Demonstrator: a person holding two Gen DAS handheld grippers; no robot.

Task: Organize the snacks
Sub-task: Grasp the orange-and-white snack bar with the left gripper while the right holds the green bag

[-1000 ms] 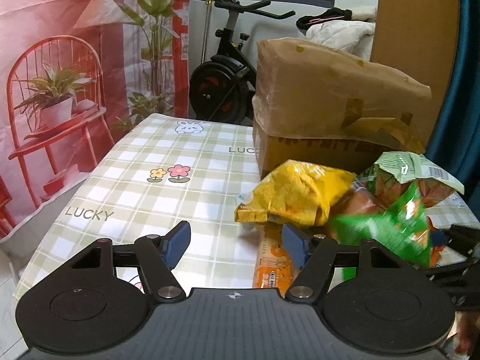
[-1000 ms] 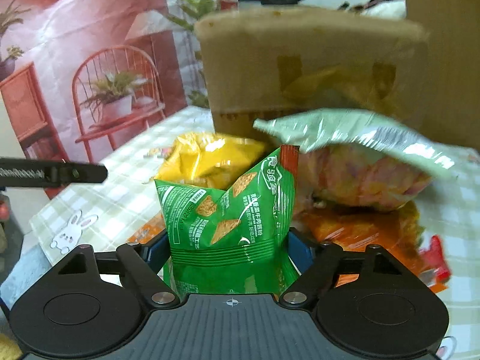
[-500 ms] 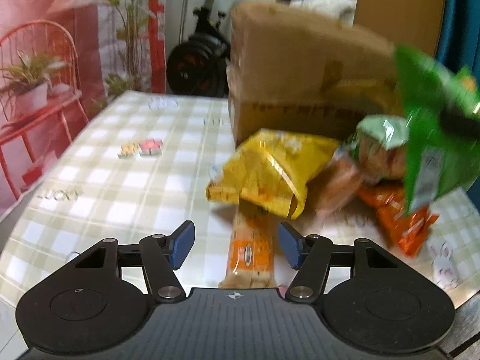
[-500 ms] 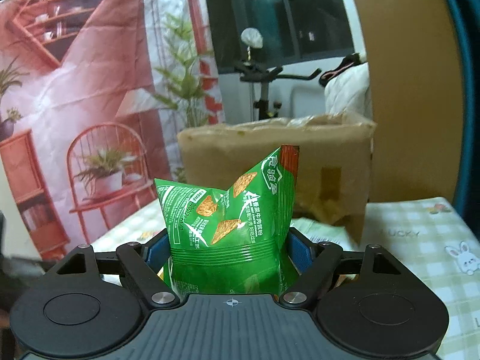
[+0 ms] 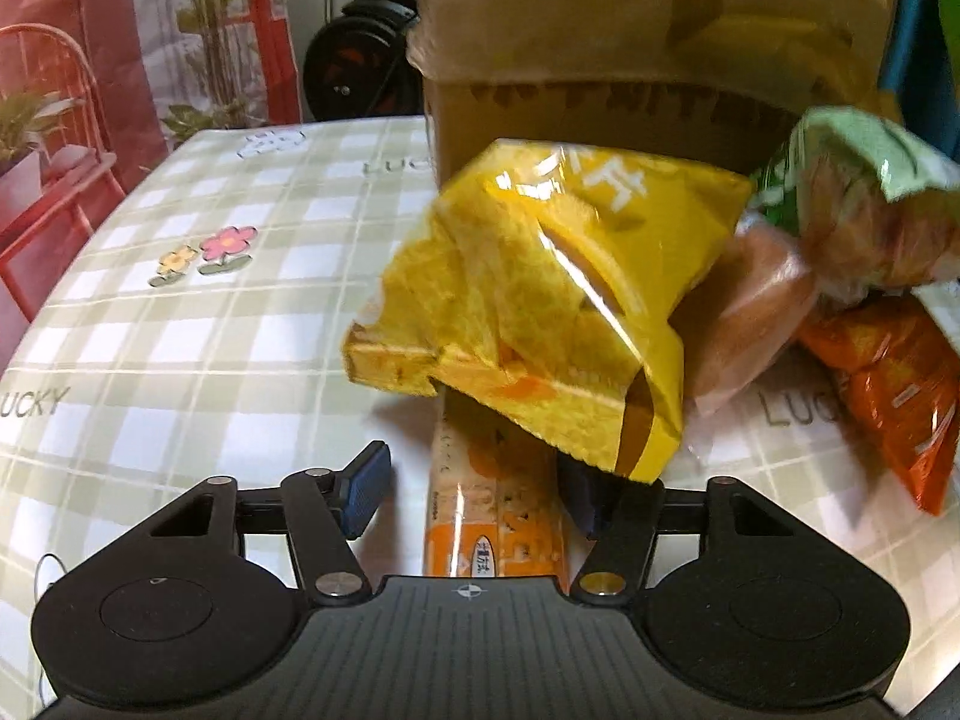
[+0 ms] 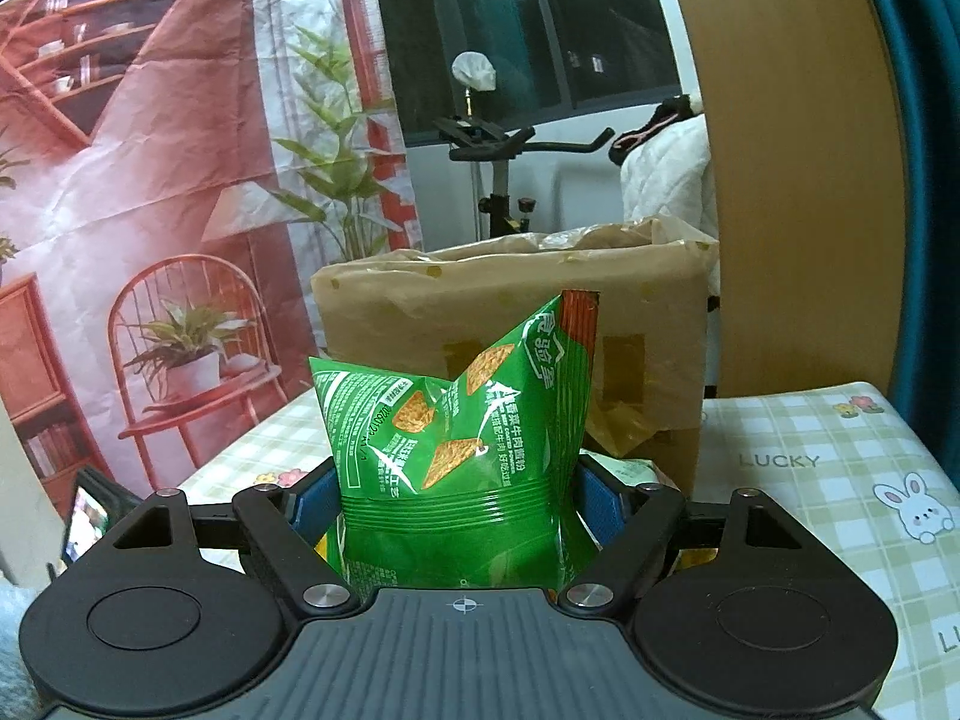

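My left gripper hangs low over the checked table, its jaws closing around a long orange cracker pack. The left pad still stands apart from the pack. The right finger is partly hidden under a yellow snack bag that lies over the pack's far end. My right gripper is shut on a green snack bag, held upright in the air in front of the open cardboard box.
A bread pack with a green top and an orange bag lie right of the yellow bag. The cardboard box stands behind the pile. The checked tablecloth spreads to the left. An exercise bike stands beyond the table.
My left gripper has sunk and come closer to the orange cracker pack, with its jaws narrower. My right gripper has lifted the green bag off the pile to face the box.
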